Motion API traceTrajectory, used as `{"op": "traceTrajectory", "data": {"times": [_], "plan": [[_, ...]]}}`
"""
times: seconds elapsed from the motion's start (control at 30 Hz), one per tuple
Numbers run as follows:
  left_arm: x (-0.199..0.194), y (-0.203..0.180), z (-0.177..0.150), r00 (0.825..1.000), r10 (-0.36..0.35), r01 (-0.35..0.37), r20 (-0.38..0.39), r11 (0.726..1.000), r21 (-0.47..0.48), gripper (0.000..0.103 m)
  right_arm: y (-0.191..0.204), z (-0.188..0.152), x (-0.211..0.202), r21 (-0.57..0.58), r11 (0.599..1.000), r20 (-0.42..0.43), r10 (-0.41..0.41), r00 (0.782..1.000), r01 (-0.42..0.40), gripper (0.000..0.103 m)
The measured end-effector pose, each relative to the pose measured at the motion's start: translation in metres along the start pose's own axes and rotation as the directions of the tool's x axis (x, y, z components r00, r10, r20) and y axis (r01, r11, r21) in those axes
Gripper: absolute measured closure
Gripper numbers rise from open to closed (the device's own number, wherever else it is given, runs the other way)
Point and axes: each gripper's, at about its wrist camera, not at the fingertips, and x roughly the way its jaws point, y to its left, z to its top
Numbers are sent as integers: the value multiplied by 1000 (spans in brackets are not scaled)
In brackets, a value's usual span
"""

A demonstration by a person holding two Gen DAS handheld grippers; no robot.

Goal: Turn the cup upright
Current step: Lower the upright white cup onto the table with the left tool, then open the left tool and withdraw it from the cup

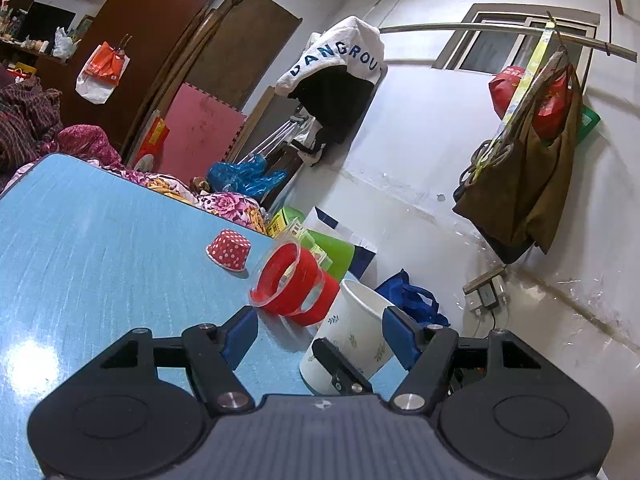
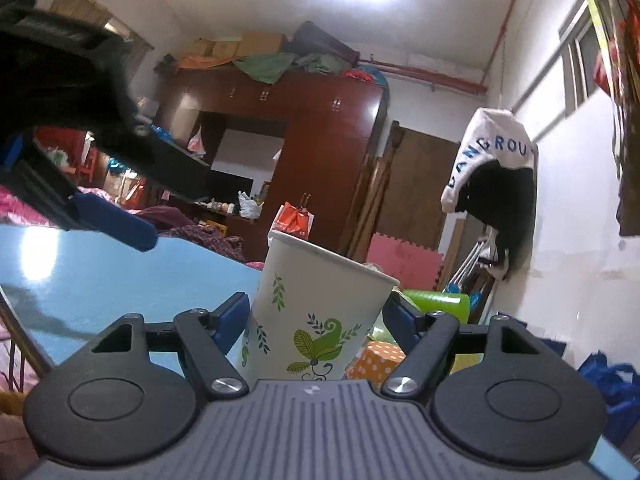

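A white paper cup with green leaf print (image 2: 316, 312) stands with its wide rim up, between the blue pads of my right gripper (image 2: 316, 320); whether the pads touch it I cannot tell. The same cup (image 1: 352, 332) shows in the left wrist view near the blue table's right edge, with a black finger of the right gripper (image 1: 340, 368) against its side. My left gripper (image 1: 320, 336) is open and empty just before the cup. It also shows in the right wrist view (image 2: 100, 184) at upper left, above the table.
A red cup in a clear plastic one (image 1: 292, 284) lies on its side on the blue table (image 1: 100, 248). A red polka-dot cup (image 1: 228, 249) sits mouth-down behind it. Bags and boxes (image 1: 332, 252) lie past the table's edge, by a white wall (image 1: 420, 140).
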Motion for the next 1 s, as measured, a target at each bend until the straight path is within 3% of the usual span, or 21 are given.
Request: {"op": "traceTrajectory", "data": {"times": [0.27, 0.37, 0.47, 0.53, 0.63, 0.8, 0.9, 1.0], "plan": [[-1, -3, 2, 1000, 20, -20, 0, 1000, 9, 30, -6, 5, -8, 25, 999, 15, 40, 999, -41, 3], [-5, -6, 4, 998, 52, -53, 23, 998, 27, 18, -22, 7, -17, 65, 995, 26, 76, 997, -77, 1], [-12, -19, 7, 988, 128, -135, 81, 987, 86, 10, -51, 15, -32, 137, 983, 34, 121, 992, -125, 1], [-16, -31, 9, 972, 200, -215, 120, 967, 135, 1, -71, 23, -36, 182, 974, -10, 137, 990, -133, 1], [-17, -48, 13, 956, 263, -283, 126, 942, 183, 0, -100, 42, -38, 262, 958, -111, 153, 982, -120, 1], [-14, -74, 20, 940, 335, -342, 69, 913, 224, 0, -117, 68, -14, 290, 947, -304, 226, 925, -136, 1], [-18, -86, 23, 927, 367, -375, 78, 893, 249, 0, -114, 66, -18, 276, 955, -317, 194, 928, -105, 1], [-21, -99, 22, 919, 385, -394, 89, 877, 277, 0, -120, 55, -30, 362, 925, -287, 230, 930, -117, 1]]}}
